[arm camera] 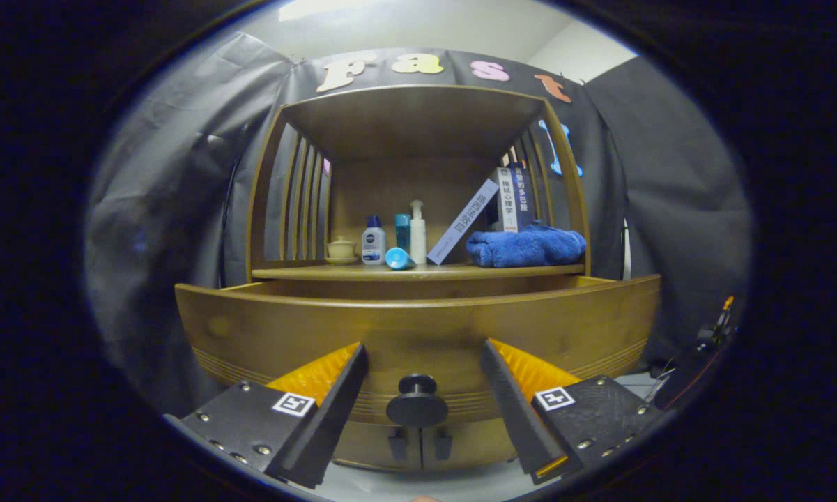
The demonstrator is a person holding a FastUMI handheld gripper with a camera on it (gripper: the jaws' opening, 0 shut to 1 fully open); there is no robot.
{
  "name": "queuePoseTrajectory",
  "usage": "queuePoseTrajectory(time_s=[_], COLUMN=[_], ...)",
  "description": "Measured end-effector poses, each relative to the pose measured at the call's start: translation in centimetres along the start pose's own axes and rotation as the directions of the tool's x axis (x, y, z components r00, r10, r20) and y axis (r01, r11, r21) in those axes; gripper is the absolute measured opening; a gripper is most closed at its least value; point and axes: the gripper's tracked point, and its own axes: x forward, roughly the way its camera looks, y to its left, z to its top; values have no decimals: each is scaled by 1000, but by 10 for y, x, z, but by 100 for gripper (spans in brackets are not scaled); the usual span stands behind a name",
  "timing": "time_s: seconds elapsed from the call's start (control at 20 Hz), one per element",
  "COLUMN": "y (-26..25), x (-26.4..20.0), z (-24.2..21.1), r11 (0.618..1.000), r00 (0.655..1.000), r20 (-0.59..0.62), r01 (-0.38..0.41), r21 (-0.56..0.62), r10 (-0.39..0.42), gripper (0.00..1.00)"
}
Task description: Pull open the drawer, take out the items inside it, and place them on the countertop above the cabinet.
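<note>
Gripper (418, 390) fingers spread wide either side of round black knob (417, 402), not touching — brown wooden drawer (265, 335) looks pulled out, contents hidden, nothing lifted yet.

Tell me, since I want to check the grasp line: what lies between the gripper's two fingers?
In the gripper view, the drawer's round dark knob sits centred between the open hand-held gripper's fingers, neither touching it, with the wooden drawer front behind.
</note>
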Motion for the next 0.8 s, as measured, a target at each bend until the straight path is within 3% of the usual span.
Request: queuePoseTrajectory(time_s=[0.8], y=[13], x=[102], z=[-12], r11=[999], r00=[997], r20=[83], r01=[-9], r21=[37], r10=[6], gripper=[99])
